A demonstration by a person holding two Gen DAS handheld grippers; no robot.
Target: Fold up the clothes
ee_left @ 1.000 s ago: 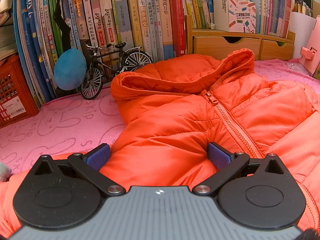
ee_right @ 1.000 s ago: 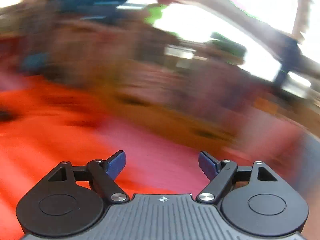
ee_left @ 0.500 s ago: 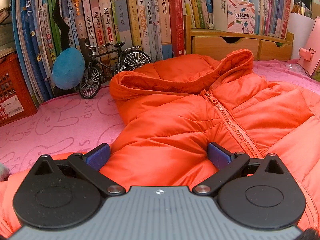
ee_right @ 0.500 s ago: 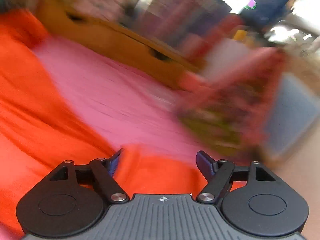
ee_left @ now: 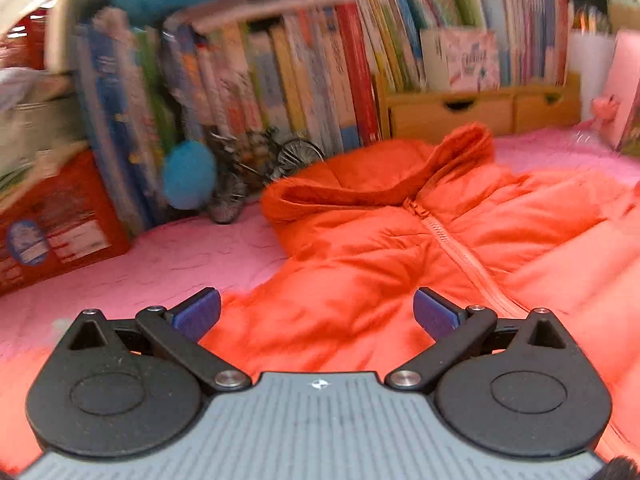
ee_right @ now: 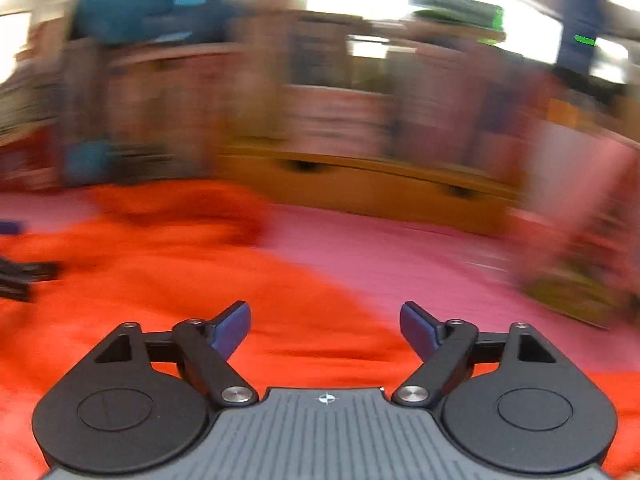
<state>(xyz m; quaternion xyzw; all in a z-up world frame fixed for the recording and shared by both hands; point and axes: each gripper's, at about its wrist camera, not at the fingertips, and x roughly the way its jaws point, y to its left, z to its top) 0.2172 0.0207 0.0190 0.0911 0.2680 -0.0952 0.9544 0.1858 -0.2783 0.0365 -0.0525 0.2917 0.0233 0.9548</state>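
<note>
An orange puffer jacket lies front up on a pink mat, its hood toward the books and its zipper closed. My left gripper is open and hovers above the jacket's left chest, holding nothing. In the blurred right wrist view my right gripper is open above the jacket near its right edge, by the pink mat. The left gripper's dark parts show at that view's left edge.
A row of books stands behind the jacket, with a toy bicycle, a blue plush ball and a red box at the left. A wooden drawer unit stands at the back right. A pink object stands at the far right.
My left gripper has lifted and pulled back from the jacket, so the jaws no longer press into the fabric. My right gripper has swung left over the jacket. Both views are motion-blurred.
</note>
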